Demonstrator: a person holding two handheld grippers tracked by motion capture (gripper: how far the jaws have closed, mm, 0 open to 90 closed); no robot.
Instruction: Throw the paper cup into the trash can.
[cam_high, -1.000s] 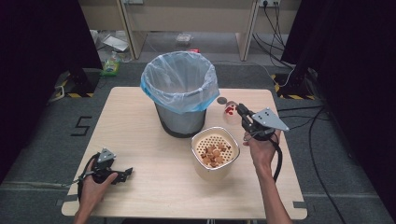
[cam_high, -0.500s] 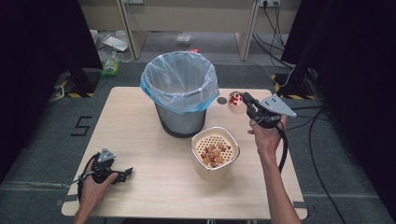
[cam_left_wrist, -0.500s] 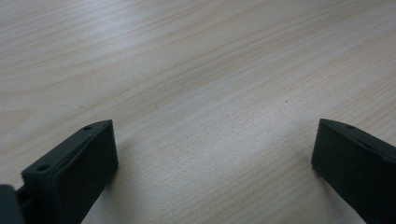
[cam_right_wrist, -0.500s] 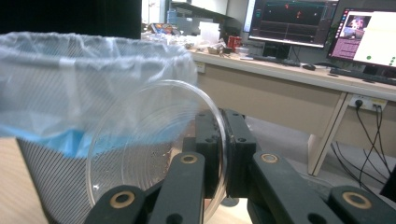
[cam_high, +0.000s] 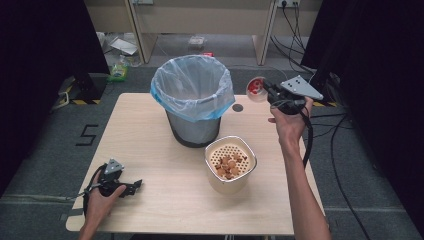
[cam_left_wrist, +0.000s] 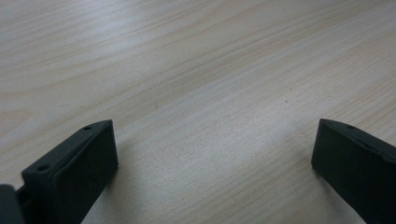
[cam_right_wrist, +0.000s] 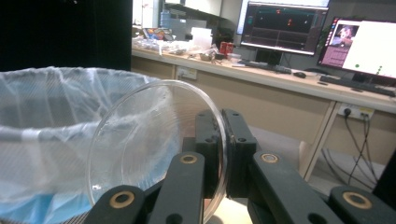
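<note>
The right claw (cam_high: 266, 90) is clamped on the rim of a small clear plastic dish (cam_high: 256, 88), its two black jaws pressed together with the thin wall between them; in the right gripper view the dish (cam_right_wrist: 156, 144) stands on edge, tilted, in front of the bin. From the high view the dish hangs in the air at about 3 o'clock from the bin's rim, near it but apart, with something red showing in it. The bin (cam_high: 192, 97), lined with a pale blue bag, stands at the table's 12 o'clock side. At about 5 o'clock from the bin, just beside its base, sits a cream perforated basket (cam_high: 230, 165) holding brown bits. A small dark disc (cam_high: 237, 107) lies on the table (cam_high: 165, 200) between bin and right hand. The left claw (cam_high: 131, 186) rests on the table at 7 o'clock, jaws spread wide over bare wood.
</note>
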